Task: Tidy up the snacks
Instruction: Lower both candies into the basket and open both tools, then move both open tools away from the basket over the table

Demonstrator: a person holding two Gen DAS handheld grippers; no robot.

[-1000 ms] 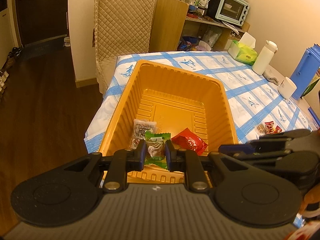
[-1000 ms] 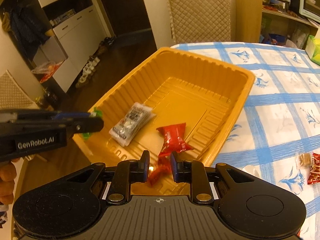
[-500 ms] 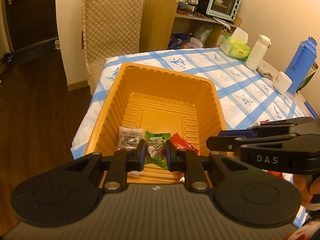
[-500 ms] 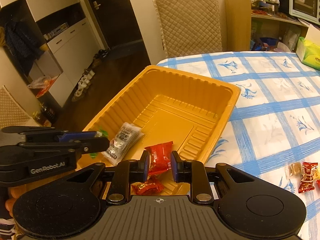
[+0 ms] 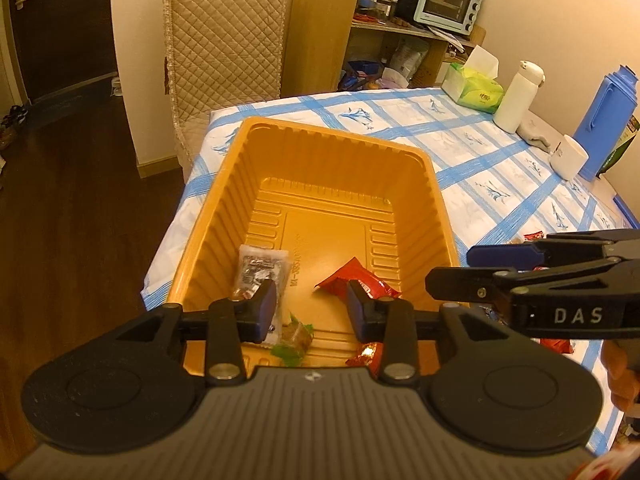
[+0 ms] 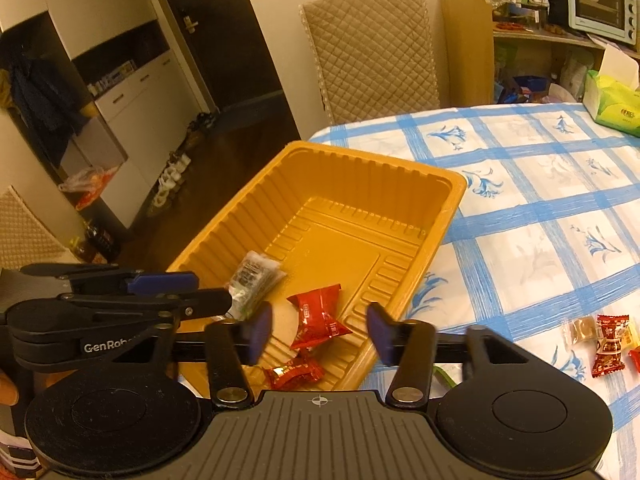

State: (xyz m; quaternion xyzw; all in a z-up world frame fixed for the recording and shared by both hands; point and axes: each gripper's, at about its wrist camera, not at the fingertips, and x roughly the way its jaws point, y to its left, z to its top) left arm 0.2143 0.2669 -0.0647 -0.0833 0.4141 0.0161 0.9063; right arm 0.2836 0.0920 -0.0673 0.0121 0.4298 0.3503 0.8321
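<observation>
Both my grippers have just been opening over the orange tray (image 5: 416, 216): left gripper (image 5: 312, 310) narrowly parted above the dropped green candy (image 5: 294, 338), right gripper (image 6: 318, 332) wide, empty. Remaining red candies (image 6: 610, 344) lie right on the desk (image 6: 540, 208); they look light and crinkly, so I'd pinch across the middle.

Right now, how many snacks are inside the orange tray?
4: clear packet at left, big red packet mid-floor, small red candy and green-wrapped candy by the near wall. Fingers may hide more.
</observation>
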